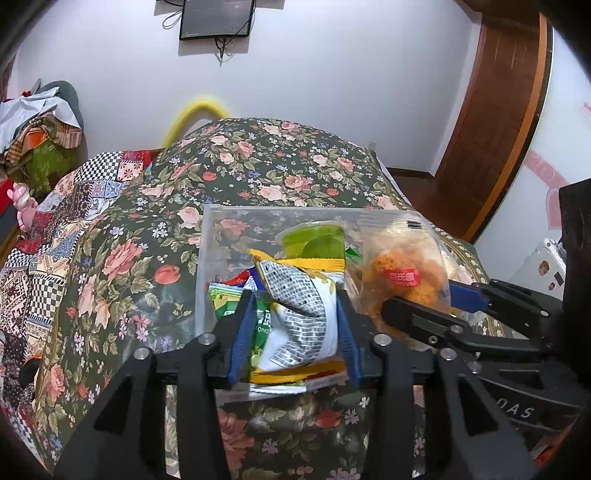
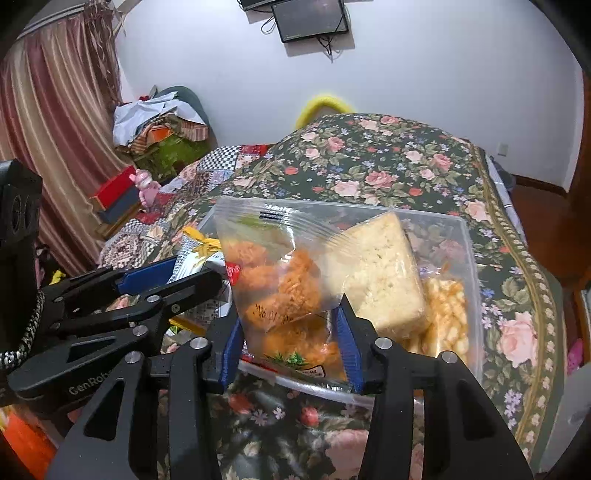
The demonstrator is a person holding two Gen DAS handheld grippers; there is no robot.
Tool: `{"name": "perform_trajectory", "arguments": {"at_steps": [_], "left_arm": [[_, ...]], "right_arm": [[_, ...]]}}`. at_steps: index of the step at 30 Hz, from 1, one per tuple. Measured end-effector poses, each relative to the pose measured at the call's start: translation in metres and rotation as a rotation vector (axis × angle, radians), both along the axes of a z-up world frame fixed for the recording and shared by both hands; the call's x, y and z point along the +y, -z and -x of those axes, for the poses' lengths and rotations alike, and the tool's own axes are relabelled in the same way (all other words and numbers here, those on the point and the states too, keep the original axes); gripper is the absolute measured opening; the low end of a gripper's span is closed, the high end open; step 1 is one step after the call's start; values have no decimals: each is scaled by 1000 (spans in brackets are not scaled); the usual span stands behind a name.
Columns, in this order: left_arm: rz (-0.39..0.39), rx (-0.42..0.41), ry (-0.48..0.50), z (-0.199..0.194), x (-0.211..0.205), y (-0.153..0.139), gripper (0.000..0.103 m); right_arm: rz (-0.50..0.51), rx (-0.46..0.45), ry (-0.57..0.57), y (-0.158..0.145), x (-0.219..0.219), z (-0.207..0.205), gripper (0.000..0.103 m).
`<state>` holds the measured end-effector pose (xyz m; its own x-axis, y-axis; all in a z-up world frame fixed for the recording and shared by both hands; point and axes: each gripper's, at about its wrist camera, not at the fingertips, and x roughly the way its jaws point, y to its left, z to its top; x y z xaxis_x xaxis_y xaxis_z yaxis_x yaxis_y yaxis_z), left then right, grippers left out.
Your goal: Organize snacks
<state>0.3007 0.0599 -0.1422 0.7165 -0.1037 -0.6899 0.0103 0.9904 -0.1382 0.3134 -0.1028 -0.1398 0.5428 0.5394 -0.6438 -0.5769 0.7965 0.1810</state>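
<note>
So this was a bedroom setup: a bed under a dark floral quilt (image 1: 258, 173), white wall behind with a small monitor (image 1: 216, 18) mounted up high.

The left gripper (image 1: 293, 317) had its blue pads squeezed in on a crumpled white-and-yellow snack packet (image 1: 301, 306), pinching it at the waist, so the jaws were only as far apart as the scrunched wrapper. That packet sat over the near edge of a clear plastic bin (image 1: 207, 258) resting on the quilt. Behind it in the bin were a green cup-shaped snack (image 1: 314, 242) and some green packets (image 1: 225, 299) on the left side.

The right gripper (image 2: 291, 332) was clamped on a clear bag of orange crunchy stuff (image 2: 280, 273) with a small red label, held upright over the right half of the same bin (image 2: 469, 280). Just beside that bag, leaning against it, was a pale yellow cake-like block (image 2: 384, 273) in a wrapper, with more pale puffed pieces (image 2: 447, 314) under it.

The two grippers were close, side by side over the bin.

Further out: a yellow curved thing (image 1: 199, 107) past the bed, a pile of clothes (image 2: 159, 122) by the striped curtain (image 2: 55, 129), a wooden door (image 1: 498, 110) on the right.
</note>
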Motion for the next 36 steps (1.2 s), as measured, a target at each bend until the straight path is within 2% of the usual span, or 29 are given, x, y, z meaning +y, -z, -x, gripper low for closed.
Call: {"name": "perform_trajectory", "arguments": {"at_steps": [3, 5, 10, 16, 22, 25, 29, 36], "left_arm": [[2, -13, -6, 8, 2, -4, 56], [1, -25, -6, 14, 2, -8, 56], [4, -61, -8, 34, 1, -23, 56], [-19, -172, -5, 74, -7, -62, 56], [-33, -293, -3, 116, -13, -103, 57], [-34, -342, -5, 135, -14, -119, 62], [-47, -408, -3, 161, -17, -134, 72], [-65, -467, -6, 185, -21, -145, 93]], "right_arm": [[-7, -1, 14, -3, -6, 5, 55], [-17, -6, 21, -6, -11, 8, 60], [-28, -48, 31, -21, -22, 27, 60], [-52, -142, 64, -52, -42, 58, 60], [-121, -222, 86, -87, -62, 91, 60], [-139, -261, 90, -100, -66, 109, 60], [-160, -304, 94, -111, -70, 128, 74], [-166, -361, 119, -115, -71, 148, 90]]}}
